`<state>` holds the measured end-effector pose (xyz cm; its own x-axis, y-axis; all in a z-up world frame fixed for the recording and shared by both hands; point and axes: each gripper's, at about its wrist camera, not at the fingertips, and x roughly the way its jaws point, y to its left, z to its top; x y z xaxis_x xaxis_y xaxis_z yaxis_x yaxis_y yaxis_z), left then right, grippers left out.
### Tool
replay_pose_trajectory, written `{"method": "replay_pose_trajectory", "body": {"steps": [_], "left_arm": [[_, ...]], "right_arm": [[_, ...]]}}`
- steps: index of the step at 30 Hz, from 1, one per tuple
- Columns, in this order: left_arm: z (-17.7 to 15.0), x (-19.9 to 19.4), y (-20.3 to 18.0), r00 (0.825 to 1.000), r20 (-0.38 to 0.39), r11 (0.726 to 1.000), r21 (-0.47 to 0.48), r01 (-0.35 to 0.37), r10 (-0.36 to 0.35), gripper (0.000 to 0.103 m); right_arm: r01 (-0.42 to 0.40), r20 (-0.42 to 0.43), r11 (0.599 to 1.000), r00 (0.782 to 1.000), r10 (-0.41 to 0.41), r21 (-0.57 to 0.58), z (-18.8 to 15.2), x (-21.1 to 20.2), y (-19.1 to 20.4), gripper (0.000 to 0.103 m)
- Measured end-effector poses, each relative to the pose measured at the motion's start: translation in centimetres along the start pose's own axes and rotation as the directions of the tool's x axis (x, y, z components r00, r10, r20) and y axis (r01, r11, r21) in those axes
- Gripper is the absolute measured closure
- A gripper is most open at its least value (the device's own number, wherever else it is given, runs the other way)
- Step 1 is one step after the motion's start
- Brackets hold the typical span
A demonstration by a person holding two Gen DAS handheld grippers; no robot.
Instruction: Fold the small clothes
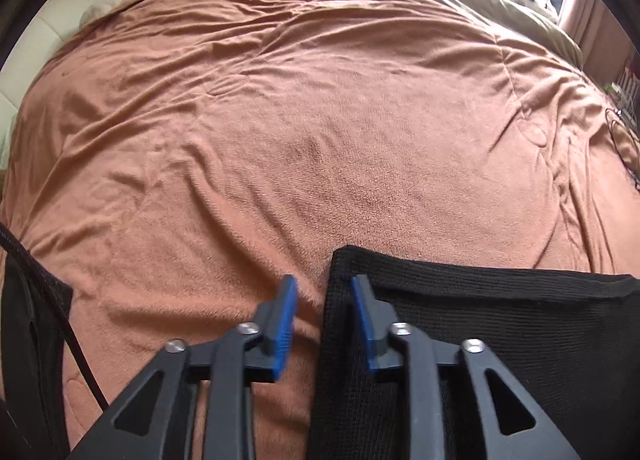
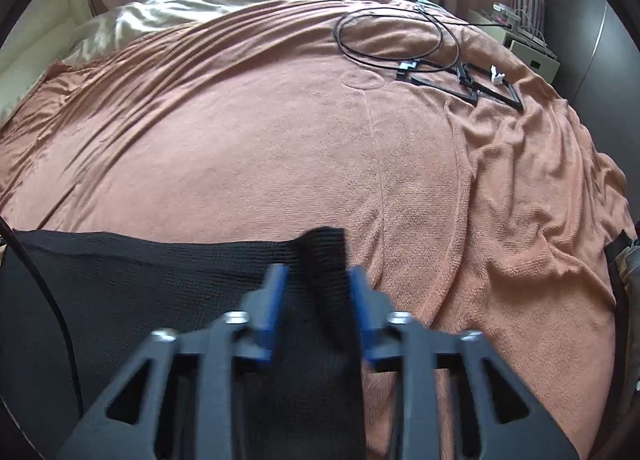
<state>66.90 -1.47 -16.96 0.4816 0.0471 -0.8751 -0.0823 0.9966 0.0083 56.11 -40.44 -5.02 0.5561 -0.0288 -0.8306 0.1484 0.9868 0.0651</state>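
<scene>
A big orange blanket (image 1: 320,120) covers the bed. A black knit cloth (image 1: 500,340) lies at its 6 o'clock edge. The left gripper (image 1: 324,292) has its jaws apart over the cloth's left edge. The right gripper (image 2: 316,280) has its jaws apart around the right corner. A black cable (image 2: 400,32) sits at 1 o'clock.

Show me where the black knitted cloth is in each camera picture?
Left wrist view: the black knitted cloth fills the bottom right, its left edge between the open fingers of the left gripper.
Right wrist view: the cloth fills the bottom left, its right corner sticking up between the open fingers of the right gripper.
Shared landmark: the orange blanket under it.
</scene>
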Motion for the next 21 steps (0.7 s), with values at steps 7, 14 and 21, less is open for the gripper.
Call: {"method": "replay_pose_trajectory", "body": {"steps": [7,14,21], "left_arm": [[-2.8,-3.9,0.6,0.999,0.008,0.999,0.011,0.037,-0.037,0.056],[-6.8,-7.1,1.2,0.999,-0.003,0.998,0.026,0.054,-0.054,0.056],[-11.2,-9.3,1.6,0.998,-0.019,0.997,0.033,0.067,-0.067,0.056]], "right_arm": [[-0.035,0.025,0.999,0.999,0.036,-0.038,-2.1,-4.6,-0.1,0.038],[-0.066,-0.009,0.997,0.998,0.066,-0.051,-5.4,-7.9,-1.1,0.038],[-0.076,-0.046,0.996,0.996,0.074,-0.037,-8.6,-9.9,-1.5,0.038]]}}
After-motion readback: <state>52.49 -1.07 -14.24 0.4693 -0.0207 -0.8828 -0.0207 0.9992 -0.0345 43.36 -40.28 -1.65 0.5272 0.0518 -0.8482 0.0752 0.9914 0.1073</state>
